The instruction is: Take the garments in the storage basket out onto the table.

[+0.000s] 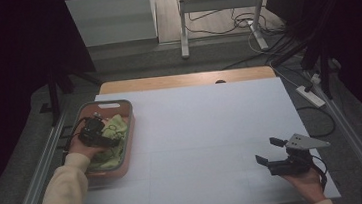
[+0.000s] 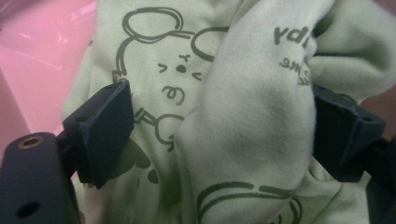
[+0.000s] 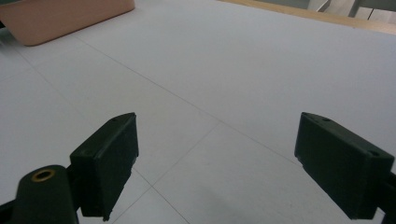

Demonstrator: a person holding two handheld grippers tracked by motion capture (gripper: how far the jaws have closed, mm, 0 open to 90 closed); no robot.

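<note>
Person seated at a table covered with a white foam mat [image 1: 197,130], a two-jaw gripper in each hand. Left gripper [image 1: 103,134] is down inside a salmon-pink rectangular plastic basket [image 1: 129,152] that sits at the left edge of the mat, near the person's left forearm in a cream sleeve [image 1: 62,194]. Inside the basket lies a crumpled pale green cotton garment [image 1: 116,124] printed with dark outline cartoon mice and lettering. From the left gripper view, the left gripper [image 2: 219,130] has its jaws spread wide, one on either side of a raised fold of the pale green garment [image 2: 247,121]; the fold stands between the black pads, the right pad pressed against or just touching the cloth, the left pad resting against the flat printed part. The jaws are not closed on the fold. Pink basket wall [image 2: 37,46] visible at upper left of that view, garment bunched against it. Right gripper [image 1: 269,156] is well apart from the basket, low over the near right part of the mat, grey three-cornered plate on top, jaws pointing left towards the basket. From the right gripper view, the right gripper [image 3: 215,154] has its jaws wide apart with nothing between them, bare white mat [image 3: 233,70] ahead, a corner of the pink basket [image 3: 65,18] at top left. Wooden table edge [image 1: 187,79] shows beyond the far side of the mat
</note>
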